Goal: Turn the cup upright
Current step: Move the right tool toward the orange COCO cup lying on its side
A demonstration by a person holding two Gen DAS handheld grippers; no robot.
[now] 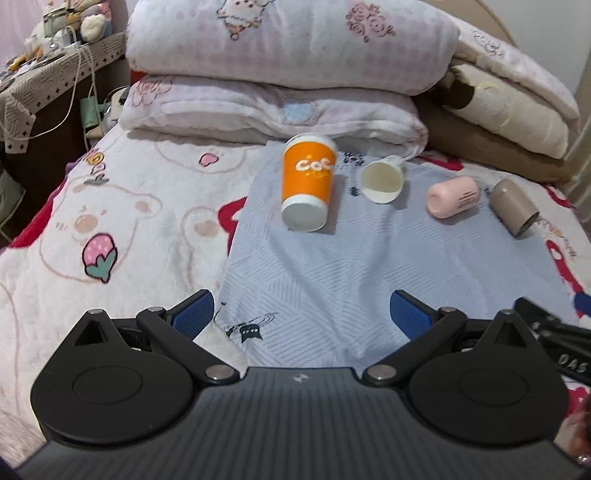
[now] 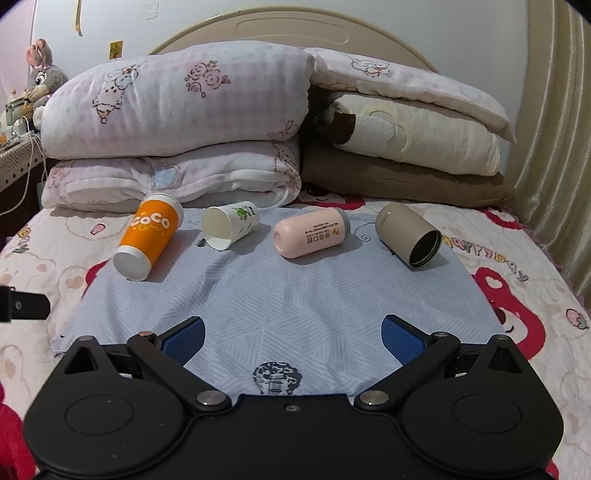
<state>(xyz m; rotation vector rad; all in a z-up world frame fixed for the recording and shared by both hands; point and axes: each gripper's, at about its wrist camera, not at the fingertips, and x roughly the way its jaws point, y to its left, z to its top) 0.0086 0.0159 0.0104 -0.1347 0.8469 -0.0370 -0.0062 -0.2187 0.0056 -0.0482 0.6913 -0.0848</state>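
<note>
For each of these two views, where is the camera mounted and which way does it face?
Left wrist: sits on the left claw, open, facing up the bed toward the orange cup; part of the right claw shows at its right edge.
Right wrist: sits on the right claw, open, facing the headboard; a dark piece, probably the left claw, shows at its left edge.
Shared: four cups lying on the blue cloth, with stacked bedding behind.

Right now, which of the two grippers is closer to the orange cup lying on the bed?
Left. The orange cup lies almost straight ahead of the open left gripper. From the open right gripper, it sits far off to the left, apparently farther away.
</note>
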